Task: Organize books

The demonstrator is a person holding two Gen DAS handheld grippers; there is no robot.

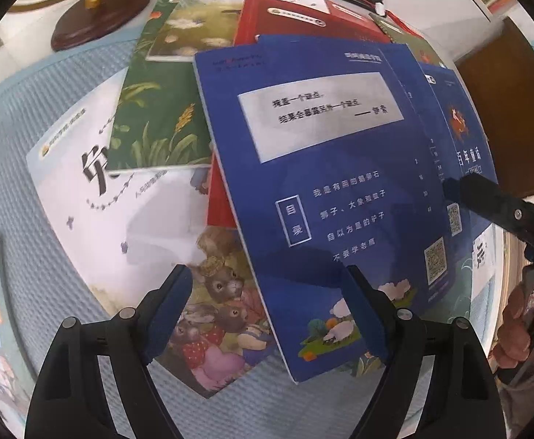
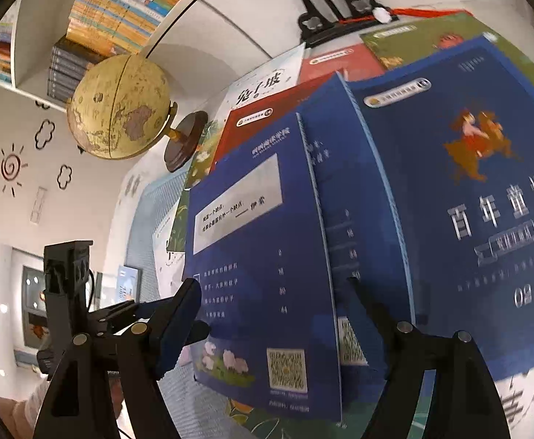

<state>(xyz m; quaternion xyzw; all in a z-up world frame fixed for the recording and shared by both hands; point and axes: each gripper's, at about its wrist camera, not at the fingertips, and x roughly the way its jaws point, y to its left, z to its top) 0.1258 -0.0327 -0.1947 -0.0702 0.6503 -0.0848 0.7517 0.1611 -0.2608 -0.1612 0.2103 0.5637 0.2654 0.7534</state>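
Several books lie in a loose overlapping pile on a light blue mat [image 1: 22, 117]. On top is a blue book [image 1: 321, 183] [image 2: 259, 256], back cover up, with a silver label. Beside it lies a blue titled book [image 1: 468, 139] [image 2: 468, 201]. Under them are a white rabbit book [image 1: 95, 212], a green book [image 1: 157, 117] and a red book [image 1: 285, 22]. My left gripper [image 1: 268, 314] hangs open above the top blue book's lower left edge. My right gripper [image 2: 274, 325] is open over the same book's bottom edge, and shows in the left wrist view as a black finger [image 1: 493, 208].
A globe [image 2: 120, 106] on a dark wooden base [image 1: 98, 14] stands behind the pile on the left. A black ornate stand [image 2: 325, 11] is at the back. A shelf of books [image 2: 113, 11] hangs on the wall. A person's hand [image 1: 519, 333] is at the right.
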